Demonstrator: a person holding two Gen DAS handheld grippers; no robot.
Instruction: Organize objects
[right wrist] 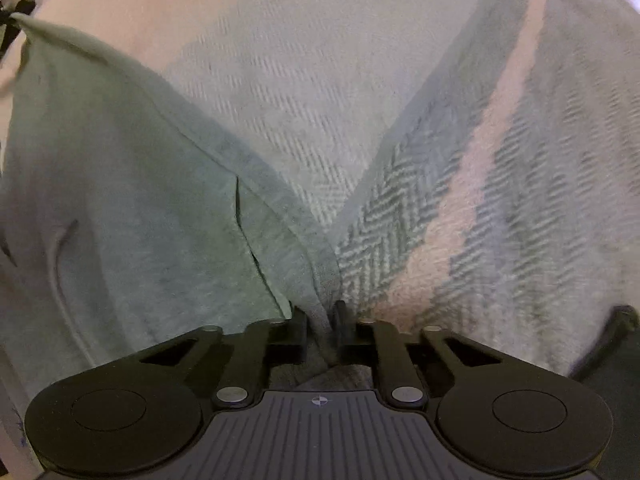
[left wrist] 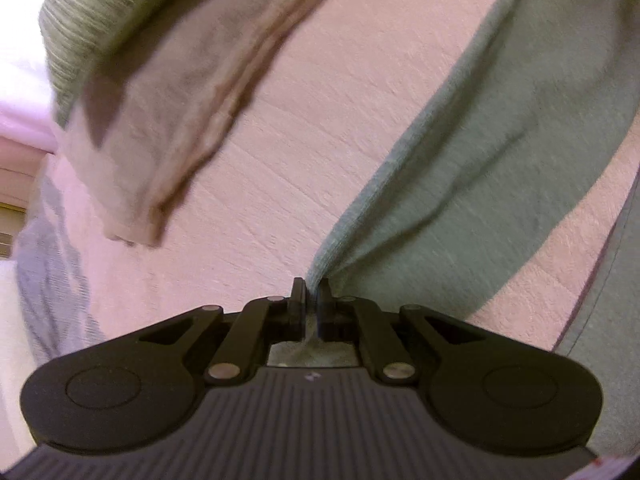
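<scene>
Green cloth (left wrist: 500,152) between hand-held gripper (left wrist: 310,286) jaws

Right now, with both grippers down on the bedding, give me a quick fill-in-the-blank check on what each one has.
1. The left gripper is shut on a corner of the ____ cloth.
2. The right gripper is shut on an edge of the ____ cloth.
3. The blanket under the right gripper has a ____ weave.
4. The folded beige cloth lies on the ____ bedspread.

Missing words: green; green; herringbone; pink
</scene>
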